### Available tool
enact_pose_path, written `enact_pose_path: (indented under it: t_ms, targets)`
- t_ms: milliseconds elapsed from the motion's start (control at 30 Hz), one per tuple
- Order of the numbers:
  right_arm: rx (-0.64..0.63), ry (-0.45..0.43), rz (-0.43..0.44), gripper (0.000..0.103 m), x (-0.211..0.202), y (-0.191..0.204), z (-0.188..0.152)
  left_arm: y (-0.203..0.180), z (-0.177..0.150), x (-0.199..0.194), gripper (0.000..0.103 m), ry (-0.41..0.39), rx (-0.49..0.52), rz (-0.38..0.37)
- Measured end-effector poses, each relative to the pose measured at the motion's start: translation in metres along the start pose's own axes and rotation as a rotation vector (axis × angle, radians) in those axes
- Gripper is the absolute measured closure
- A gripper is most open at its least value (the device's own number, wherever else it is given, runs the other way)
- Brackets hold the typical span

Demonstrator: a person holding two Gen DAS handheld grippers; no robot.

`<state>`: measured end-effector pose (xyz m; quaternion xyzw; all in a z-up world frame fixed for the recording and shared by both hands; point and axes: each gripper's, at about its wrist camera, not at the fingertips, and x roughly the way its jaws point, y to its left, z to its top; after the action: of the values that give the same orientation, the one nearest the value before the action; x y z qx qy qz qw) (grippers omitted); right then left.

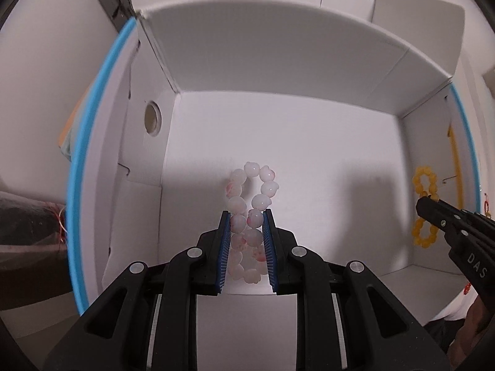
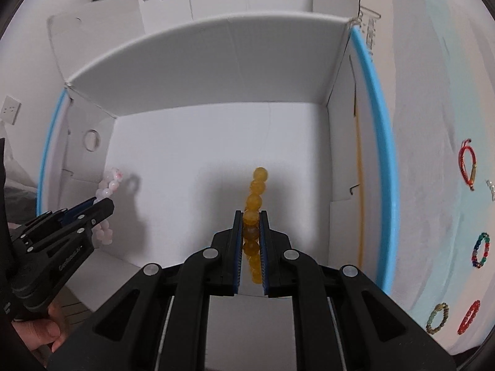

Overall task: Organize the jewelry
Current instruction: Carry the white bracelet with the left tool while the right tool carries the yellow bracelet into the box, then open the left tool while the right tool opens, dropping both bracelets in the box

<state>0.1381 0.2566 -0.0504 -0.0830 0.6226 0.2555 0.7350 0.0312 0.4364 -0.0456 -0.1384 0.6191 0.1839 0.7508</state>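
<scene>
My left gripper is shut on a pale pink bead bracelet and holds it above the floor of an open white cardboard box. My right gripper is shut on a yellow bead bracelet, also held over the box floor. The left wrist view shows the right gripper with the yellow bracelet at the right. The right wrist view shows the left gripper with the pink bracelet at the left.
The box has a blue rim and upright flaps. On the white surface to the right of it lie a red cord bracelet, a multicoloured bead bracelet, a green-brown bead bracelet and a red bead bracelet.
</scene>
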Motion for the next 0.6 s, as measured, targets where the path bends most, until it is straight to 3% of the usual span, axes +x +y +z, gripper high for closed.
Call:
enact_pose_path:
  t_ms: [500,533,600]
  targets:
    - [-0.017,0.028,-0.025,0.091,0.019,0.012,0.003,0.003,0.001,0.017,0.079,0.02,0.001,0.025]
    - [-0.019,0.025,-0.025,0.088,0.018,0.013,0.002,0.002,0.0,0.016,0.077,0.016,-0.001,0.029]
    - [-0.023,0.008,-0.028,0.067,0.012,0.014,0.001,0.002,0.001,0.014,0.07,0.007,-0.006,0.035]
